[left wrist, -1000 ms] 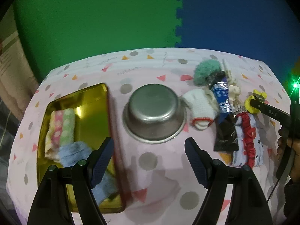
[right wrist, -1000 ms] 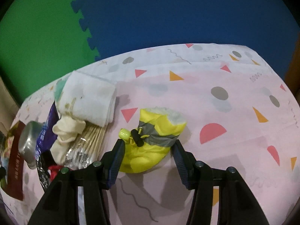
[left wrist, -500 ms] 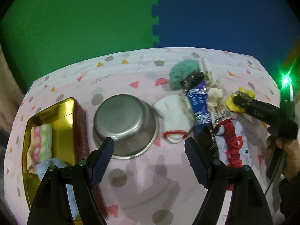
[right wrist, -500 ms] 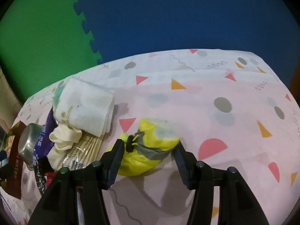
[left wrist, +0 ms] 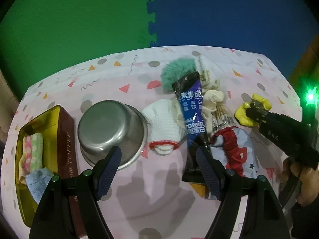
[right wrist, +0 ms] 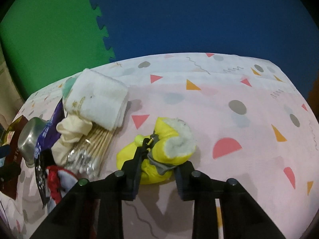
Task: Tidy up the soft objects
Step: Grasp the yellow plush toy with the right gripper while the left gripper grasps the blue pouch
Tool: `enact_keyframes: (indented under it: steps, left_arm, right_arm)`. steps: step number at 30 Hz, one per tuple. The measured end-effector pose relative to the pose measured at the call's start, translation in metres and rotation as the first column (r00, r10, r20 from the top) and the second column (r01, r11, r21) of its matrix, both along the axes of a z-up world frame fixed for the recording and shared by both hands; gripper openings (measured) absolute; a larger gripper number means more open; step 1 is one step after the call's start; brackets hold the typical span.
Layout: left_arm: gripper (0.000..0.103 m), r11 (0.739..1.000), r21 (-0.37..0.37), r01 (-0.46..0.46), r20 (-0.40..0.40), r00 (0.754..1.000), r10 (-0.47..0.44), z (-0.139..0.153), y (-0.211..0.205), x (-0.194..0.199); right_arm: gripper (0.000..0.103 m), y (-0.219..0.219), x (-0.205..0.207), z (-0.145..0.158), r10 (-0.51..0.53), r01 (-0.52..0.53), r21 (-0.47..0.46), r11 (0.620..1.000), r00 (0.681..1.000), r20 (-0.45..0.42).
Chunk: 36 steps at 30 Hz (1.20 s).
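A yellow fleece-lined bootie [right wrist: 159, 151] lies on the pink tablecloth; my right gripper [right wrist: 159, 163] is shut on it, fingers pressing both sides. It also shows in the left wrist view [left wrist: 252, 109]. My left gripper [left wrist: 157, 163] is open and empty above the cloth, in front of a white sock with red trim [left wrist: 162, 127]. A gold tin [left wrist: 59, 139] at the left holds a pink-green cloth [left wrist: 32, 151] and a blue cloth [left wrist: 37, 183]. A folded white towel [right wrist: 97, 99], a cream sock [right wrist: 69, 133], a teal fluffy piece [left wrist: 175, 73] and a blue-red garment [left wrist: 237, 149] lie in a pile.
An upturned steel bowl [left wrist: 111, 129] stands between the tin and the pile. A purple protein packet [left wrist: 192, 109] and a bag of cotton swabs [right wrist: 89, 151] lie among the soft things. Green and blue foam mats stand behind the table.
My right gripper has closed on the yellow bootie, which has tipped so its fleece opening faces up. My left gripper has swung right, from over the tin toward the white sock.
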State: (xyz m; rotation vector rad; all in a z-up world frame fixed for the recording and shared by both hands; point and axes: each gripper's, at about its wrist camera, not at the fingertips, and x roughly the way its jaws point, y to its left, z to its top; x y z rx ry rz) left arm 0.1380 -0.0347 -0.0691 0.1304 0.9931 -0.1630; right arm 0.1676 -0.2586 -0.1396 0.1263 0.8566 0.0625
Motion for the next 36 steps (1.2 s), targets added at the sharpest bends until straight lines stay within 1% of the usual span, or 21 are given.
enact_keyframes:
  steps: [8, 12, 15, 16, 17, 18, 20, 23, 29, 31, 32, 33, 35, 36]
  left_arm:
    - [0.075, 0.999, -0.037, 0.035, -0.020, 0.999, -0.036, -0.004, -0.015, 0.000]
    - [0.075, 0.998, -0.056, 0.039, -0.020, 0.999, -0.040, -0.005, -0.019, 0.008]
    - [0.074, 0.997, -0.064, 0.031, -0.027, 0.999, -0.033, -0.007, -0.023, 0.019]
    - [0.072, 0.998, -0.060, 0.026, -0.030, 0.999, -0.028, -0.009, -0.024, 0.023]
    - [0.067, 0.998, -0.056, 0.022, -0.036, 0.999, -0.025, -0.010, -0.025, 0.025]
    - [0.059, 0.998, -0.061, 0.023, -0.050, 0.998, -0.026, -0.013, -0.026, 0.028]
    - [0.050, 0.997, -0.075, 0.024, -0.074, 0.997, -0.029, -0.017, -0.028, 0.034]
    - [0.049, 0.996, -0.086, 0.017, -0.090, 0.996, -0.024, -0.023, -0.029, 0.039]
    - [0.049, 0.999, -0.039, 0.025, -0.065, 0.998, -0.027, -0.029, -0.038, 0.047]
    - [0.047, 0.999, -0.028, 0.027, -0.063, 0.998, -0.028, -0.030, -0.039, 0.049]
    - [0.044, 0.999, -0.029, 0.028, -0.060, 0.998, -0.030, -0.030, -0.039, 0.049]
    - [0.037, 0.999, -0.031, 0.029, -0.058, 0.998, -0.030, -0.030, -0.039, 0.049]
    - [0.027, 0.999, -0.041, 0.030, -0.047, 0.998, -0.032, -0.027, -0.037, 0.048]
    - [0.027, 0.999, -0.045, 0.031, -0.048, 0.998, -0.033, -0.026, -0.037, 0.048]
  right_arm:
    - [0.027, -0.017, -0.034, 0.000, -0.009, 0.009, -0.043, 0.999, 1.000, 0.000]
    - [0.027, -0.031, -0.042, -0.003, -0.026, 0.026, 0.021, 0.999, 1.000, 0.000]
    - [0.028, -0.031, -0.041, -0.004, -0.025, 0.025, 0.020, 0.999, 1.000, -0.001]
    - [0.028, -0.031, -0.041, -0.004, -0.025, 0.025, 0.018, 1.000, 1.000, -0.001]
    - [0.028, -0.031, -0.041, -0.004, -0.025, 0.025, 0.020, 0.999, 1.000, -0.001]
    - [0.028, -0.030, -0.041, -0.004, -0.025, 0.025, 0.023, 0.999, 1.000, -0.001]
    - [0.028, -0.031, -0.041, -0.005, -0.024, 0.024, 0.038, 0.999, 1.000, -0.002]
    - [0.029, -0.033, -0.041, -0.005, -0.023, 0.023, 0.049, 0.999, 1.000, -0.002]
    - [0.029, -0.033, -0.041, -0.006, -0.023, 0.023, 0.056, 0.998, 1.000, -0.002]
    - [0.029, -0.034, -0.041, -0.006, -0.023, 0.023, 0.059, 0.998, 1.000, -0.002]
    - [0.029, -0.033, -0.041, -0.006, -0.023, 0.023, 0.060, 0.998, 1.000, -0.002]
    - [0.029, -0.033, -0.041, -0.006, -0.023, 0.023, 0.060, 0.998, 1.000, -0.002]
    - [0.029, -0.033, -0.042, -0.006, -0.023, 0.023, 0.060, 0.998, 1.000, -0.002]
    - [0.029, -0.033, -0.042, -0.006, -0.023, 0.023, 0.060, 0.998, 1.000, -0.002]
